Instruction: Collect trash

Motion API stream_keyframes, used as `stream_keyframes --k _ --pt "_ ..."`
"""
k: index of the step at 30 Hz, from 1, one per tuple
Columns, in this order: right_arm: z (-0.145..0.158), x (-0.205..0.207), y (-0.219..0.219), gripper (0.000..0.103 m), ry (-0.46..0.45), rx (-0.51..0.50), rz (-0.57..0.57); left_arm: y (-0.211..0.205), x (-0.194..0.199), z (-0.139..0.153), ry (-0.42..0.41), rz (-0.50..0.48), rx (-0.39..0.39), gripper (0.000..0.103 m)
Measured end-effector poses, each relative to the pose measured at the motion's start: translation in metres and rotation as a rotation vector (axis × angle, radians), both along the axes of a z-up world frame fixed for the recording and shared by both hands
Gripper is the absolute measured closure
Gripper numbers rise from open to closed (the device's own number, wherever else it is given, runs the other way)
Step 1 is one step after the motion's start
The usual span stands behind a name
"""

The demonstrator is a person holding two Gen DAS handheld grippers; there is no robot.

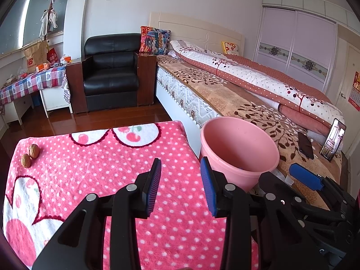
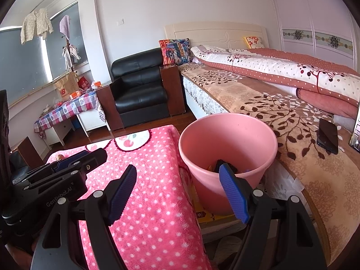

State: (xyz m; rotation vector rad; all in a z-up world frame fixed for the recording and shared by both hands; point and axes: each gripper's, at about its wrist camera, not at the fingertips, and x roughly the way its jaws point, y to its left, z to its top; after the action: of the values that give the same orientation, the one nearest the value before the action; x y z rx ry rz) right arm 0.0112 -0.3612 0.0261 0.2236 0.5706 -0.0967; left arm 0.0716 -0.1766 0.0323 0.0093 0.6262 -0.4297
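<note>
Two brown walnuts (image 1: 30, 155) lie close together at the far left corner of the pink polka-dot cloth (image 1: 112, 168) that covers the table. One walnut (image 2: 60, 157) peeks out behind the left gripper in the right wrist view. My left gripper (image 1: 180, 160) hovers over the cloth, open and empty, well to the right of the nuts. A pink bucket (image 2: 227, 144) stands beside the table, with a dark item (image 2: 221, 163) and small bits at its bottom. My right gripper (image 2: 178, 171) is open and empty just in front of the bucket's near rim.
A bed (image 2: 292, 117) with patterned covers runs along the right, with a black phone (image 2: 327, 136) on it. A black armchair (image 1: 111, 74) and a low table with a checked cloth (image 1: 33, 81) stand at the back. A yellow box (image 2: 203, 213) lies under the bucket.
</note>
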Motion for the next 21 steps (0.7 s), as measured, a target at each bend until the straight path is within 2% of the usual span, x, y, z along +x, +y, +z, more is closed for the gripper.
stream_keyframes --k 21 --pt "0.0001 0.0021 0.0057 0.028 -0.016 0.015 0.009 0.0011 0.0021 -0.0029 0.004 0.002 0.004 0.066"
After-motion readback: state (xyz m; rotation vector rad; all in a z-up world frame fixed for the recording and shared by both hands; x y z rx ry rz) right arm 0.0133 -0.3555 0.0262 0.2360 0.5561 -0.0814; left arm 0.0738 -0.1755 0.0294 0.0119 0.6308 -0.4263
